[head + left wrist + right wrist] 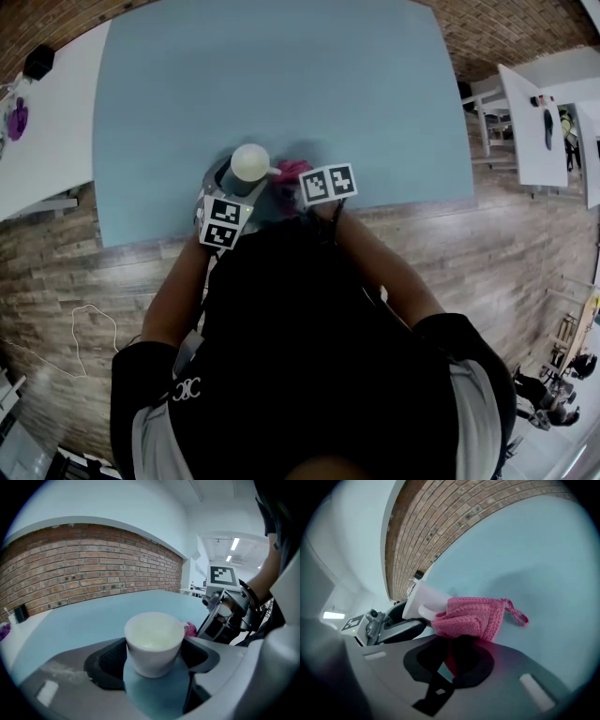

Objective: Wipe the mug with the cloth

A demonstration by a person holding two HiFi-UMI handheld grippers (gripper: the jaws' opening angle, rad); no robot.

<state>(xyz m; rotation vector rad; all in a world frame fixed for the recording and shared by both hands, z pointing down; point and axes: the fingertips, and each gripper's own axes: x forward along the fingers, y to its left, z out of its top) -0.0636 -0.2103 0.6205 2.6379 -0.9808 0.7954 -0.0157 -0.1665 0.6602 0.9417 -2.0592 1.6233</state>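
Observation:
A white mug stands upright over the light blue table, near its front edge, and my left gripper is shut on it. From the head view the mug shows its open top. My right gripper is shut on a pink knitted cloth, which presses against the mug at its handle side. The cloth shows just right of the mug in the head view, and a bit of the cloth peeks out behind the mug.
White tables stand left of the blue table, and a white table stands to the right. The floor is wood plank. A brick wall lies beyond the table.

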